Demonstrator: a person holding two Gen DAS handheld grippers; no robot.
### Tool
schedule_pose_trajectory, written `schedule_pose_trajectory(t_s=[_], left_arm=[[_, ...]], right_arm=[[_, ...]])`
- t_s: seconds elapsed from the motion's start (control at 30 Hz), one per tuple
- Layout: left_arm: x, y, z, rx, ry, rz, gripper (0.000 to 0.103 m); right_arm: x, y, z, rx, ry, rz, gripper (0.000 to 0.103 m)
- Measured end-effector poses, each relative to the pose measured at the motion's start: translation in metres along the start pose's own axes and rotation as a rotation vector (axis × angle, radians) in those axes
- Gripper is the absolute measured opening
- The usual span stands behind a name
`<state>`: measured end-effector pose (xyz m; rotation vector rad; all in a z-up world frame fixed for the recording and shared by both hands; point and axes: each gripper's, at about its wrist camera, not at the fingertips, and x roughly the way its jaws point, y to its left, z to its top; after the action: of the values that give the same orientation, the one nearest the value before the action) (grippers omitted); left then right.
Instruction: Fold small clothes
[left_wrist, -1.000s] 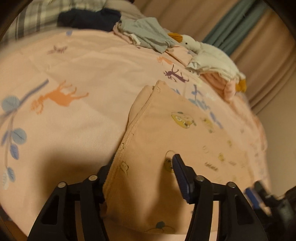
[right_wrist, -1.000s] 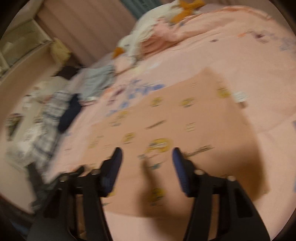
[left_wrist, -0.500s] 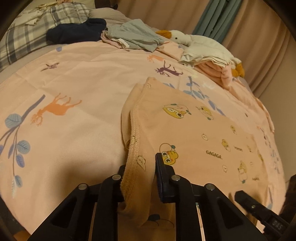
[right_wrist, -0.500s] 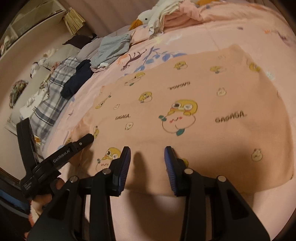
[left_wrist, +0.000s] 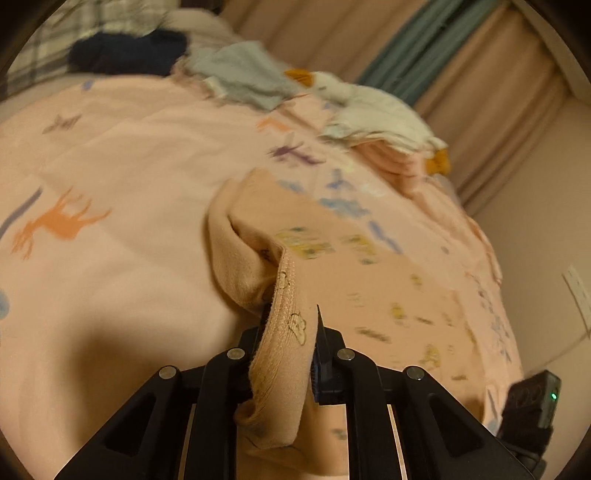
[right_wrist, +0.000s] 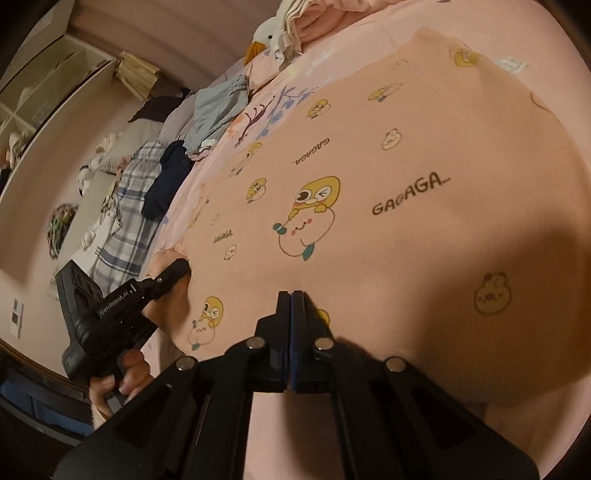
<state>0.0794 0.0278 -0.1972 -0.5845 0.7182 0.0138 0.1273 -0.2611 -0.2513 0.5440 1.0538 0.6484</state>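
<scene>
A peach garment (right_wrist: 388, 155) printed with yellow cartoon figures and "GAGAGA" lies spread on the pink bed sheet (left_wrist: 129, 147). My left gripper (left_wrist: 290, 317) is shut on its near left hem, which is lifted and bunched between the jaws (left_wrist: 284, 332). In the right wrist view that gripper (right_wrist: 173, 271) sits at the garment's left corner, held by a hand. My right gripper (right_wrist: 291, 295) is shut on the garment's near edge, and the cloth puckers toward its tips.
A grey garment (right_wrist: 218, 107), a dark navy one (right_wrist: 168, 181) and a plaid cloth (right_wrist: 125, 206) lie at the far side of the bed. A white duck plush (left_wrist: 369, 107) rests on folded pink cloth. Curtains (left_wrist: 424, 48) hang behind.
Both grippers closed from open onto the garment's near edge. The left one has lifted its corner, folding the hem up off the sheet.
</scene>
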Motion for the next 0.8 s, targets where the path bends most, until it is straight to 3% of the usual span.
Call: schedule_pose_trajectory(t_s=[0.13,0.2,0.3,0.33,0.37,0.4,0.47,0.57,0.7,0.8], left_arm=[[0.0,-0.042,-0.008,0.135,0.031,-0.173,0.013],[0.006,-0.064,-0.021,0.218,0.043,-0.158,0.013],[0.027,-0.091,-0.042,0.303,0.094,-0.128,0.013],[0.031,-0.096,-0.046,0.311,0.105,-0.121,0.018],[0.034,-0.103,-0.049,0.327,0.114,-0.119,0.032],[0.035,-0.111,-0.052,0.346,0.123,-0.134,0.039],[0.03,-0.122,-0.057,0.365,0.159,-0.219,0.053],[0.021,-0.128,-0.057,0.351,0.211,-0.304,0.071],[0.007,-0.124,-0.052,0.318,0.27,-0.351,0.072],[-0.006,-0.11,-0.05,0.316,0.229,-0.315,0.074]], right_arm=[[-0.014,-0.016,0.003,0.13,0.014,0.077,0.003],[-0.032,-0.029,0.006,0.211,-0.028,0.084,0.007],[-0.07,-0.05,0.011,0.283,-0.17,0.049,0.02],[-0.079,-0.058,0.012,0.316,-0.204,0.054,0.023],[-0.087,-0.067,0.012,0.363,-0.228,0.077,0.024],[-0.091,-0.071,0.011,0.39,-0.234,0.101,0.028],[-0.094,-0.074,0.009,0.417,-0.238,0.145,0.036],[-0.093,-0.068,0.006,0.396,-0.221,0.135,0.043],[-0.091,-0.06,0.004,0.37,-0.195,0.138,0.048],[-0.088,-0.06,0.006,0.369,-0.174,0.176,0.051]])
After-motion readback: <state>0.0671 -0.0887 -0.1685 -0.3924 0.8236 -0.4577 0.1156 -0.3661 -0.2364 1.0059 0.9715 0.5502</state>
